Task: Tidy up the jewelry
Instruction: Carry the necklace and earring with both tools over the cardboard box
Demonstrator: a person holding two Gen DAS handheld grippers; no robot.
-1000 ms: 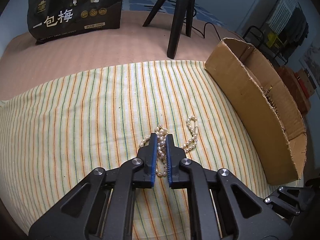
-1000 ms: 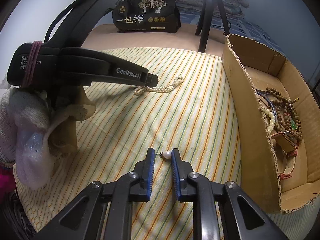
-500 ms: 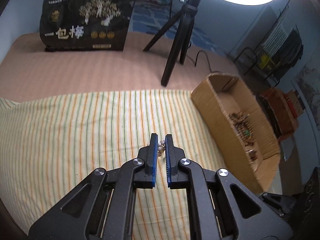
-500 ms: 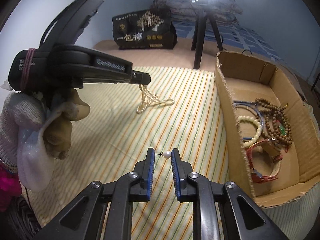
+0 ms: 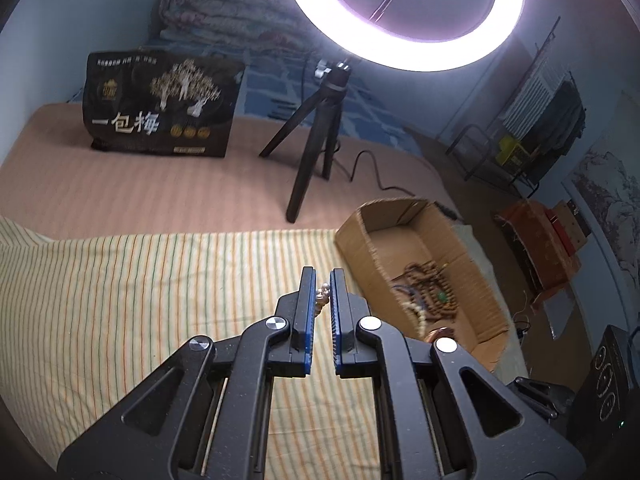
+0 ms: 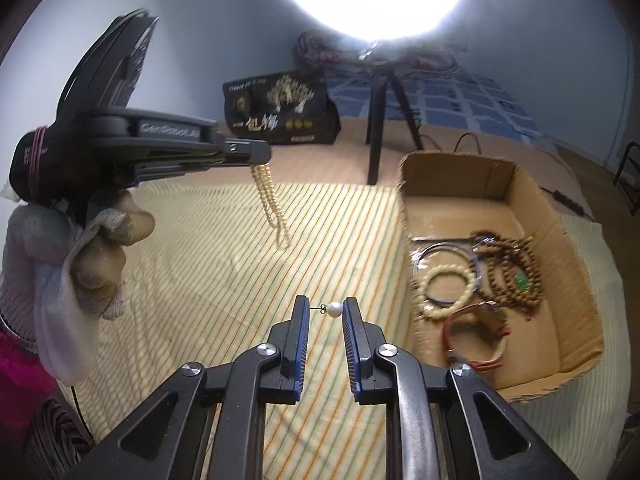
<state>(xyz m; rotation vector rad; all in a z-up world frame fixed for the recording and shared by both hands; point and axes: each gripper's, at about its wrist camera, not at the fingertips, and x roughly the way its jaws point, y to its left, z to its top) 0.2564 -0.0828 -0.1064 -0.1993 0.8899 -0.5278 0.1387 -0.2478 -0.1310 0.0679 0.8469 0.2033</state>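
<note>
— What is covering the bed?
— A striped cloth; a ring light is shining above.
— And the grippers?
— The left gripper is pinching the pearl necklace; only the right view is showing it dangling. The right gripper is clamping a pearl earring beside the cardboard box.

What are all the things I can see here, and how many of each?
pearl necklace: one, cream, hanging from the left gripper
pearl earring: one, white, between the right gripper's fingers
cardboard box: one, brown, right of the cloth
bead jewelry: several pieces, brown and cream, inside the box
striped cloth: one, yellow, underneath
black bag: one, at the back
tripod: one, black, under the ring light
left gripper: one, black
right gripper: one, black
</note>
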